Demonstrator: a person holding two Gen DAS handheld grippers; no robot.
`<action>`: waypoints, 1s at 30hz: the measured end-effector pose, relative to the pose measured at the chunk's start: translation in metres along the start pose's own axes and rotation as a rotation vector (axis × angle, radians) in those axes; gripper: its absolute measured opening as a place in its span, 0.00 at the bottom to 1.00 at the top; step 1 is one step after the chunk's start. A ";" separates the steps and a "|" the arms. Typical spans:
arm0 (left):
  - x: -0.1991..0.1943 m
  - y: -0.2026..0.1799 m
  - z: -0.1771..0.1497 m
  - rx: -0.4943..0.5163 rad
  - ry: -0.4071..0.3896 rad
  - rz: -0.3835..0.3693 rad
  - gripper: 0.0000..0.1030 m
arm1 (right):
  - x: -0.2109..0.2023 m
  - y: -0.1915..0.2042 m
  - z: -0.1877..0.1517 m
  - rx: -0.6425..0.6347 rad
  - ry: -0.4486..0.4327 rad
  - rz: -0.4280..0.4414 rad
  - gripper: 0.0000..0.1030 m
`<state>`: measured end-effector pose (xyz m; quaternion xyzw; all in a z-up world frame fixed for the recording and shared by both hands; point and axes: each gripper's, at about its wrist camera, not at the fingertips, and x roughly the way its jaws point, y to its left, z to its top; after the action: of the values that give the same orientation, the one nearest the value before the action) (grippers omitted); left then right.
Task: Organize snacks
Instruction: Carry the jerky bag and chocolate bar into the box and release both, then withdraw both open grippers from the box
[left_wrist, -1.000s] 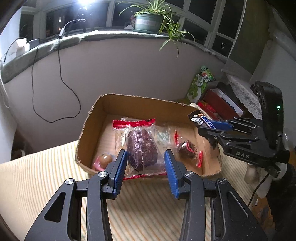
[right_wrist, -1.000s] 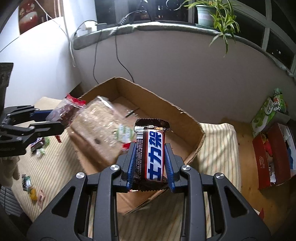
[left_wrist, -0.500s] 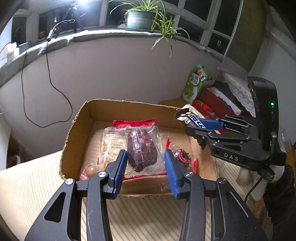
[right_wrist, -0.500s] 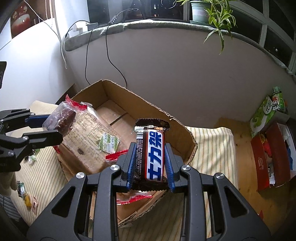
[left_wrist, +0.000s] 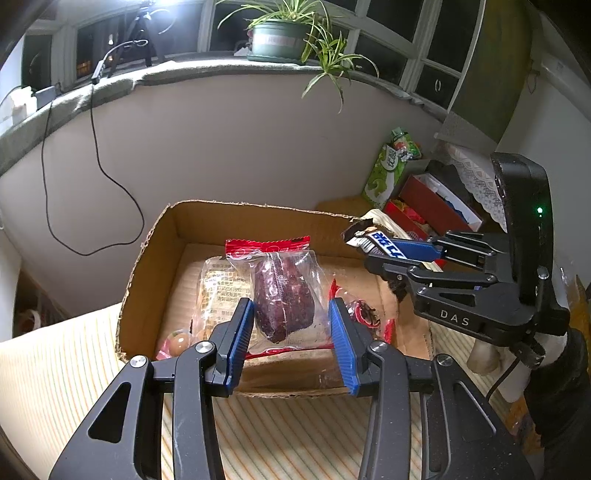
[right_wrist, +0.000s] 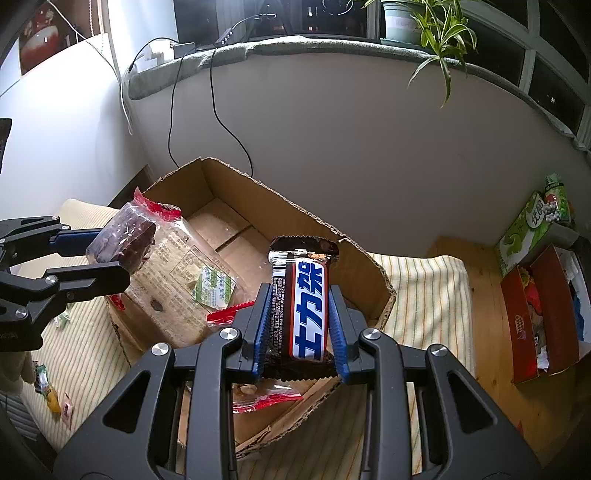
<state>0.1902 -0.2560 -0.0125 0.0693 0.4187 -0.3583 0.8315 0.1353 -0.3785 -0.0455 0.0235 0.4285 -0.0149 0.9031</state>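
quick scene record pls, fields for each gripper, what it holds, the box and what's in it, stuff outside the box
left gripper: shut on clear packet with dark purple snack, held above the box
right gripper: shut on brown chocolate bar, held over the box's near corner
box: open cardboard box on striped cloth
in box: large clear packet, red-edged wrappers, small round item
outside box: small sweets on the cloth; red box and green packet on the wooden floor
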 end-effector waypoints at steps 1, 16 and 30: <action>0.000 0.000 0.000 0.000 0.000 0.000 0.40 | 0.000 0.001 0.000 -0.002 0.000 -0.002 0.29; -0.013 -0.004 0.000 0.000 -0.018 0.004 0.45 | -0.016 0.001 0.001 0.002 -0.040 -0.028 0.64; -0.058 -0.004 -0.017 -0.009 -0.070 0.021 0.45 | -0.047 0.026 -0.009 -0.018 -0.072 -0.020 0.76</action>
<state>0.1540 -0.2207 0.0201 0.0574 0.3901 -0.3501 0.8497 0.0994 -0.3517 -0.0141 0.0105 0.3960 -0.0211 0.9179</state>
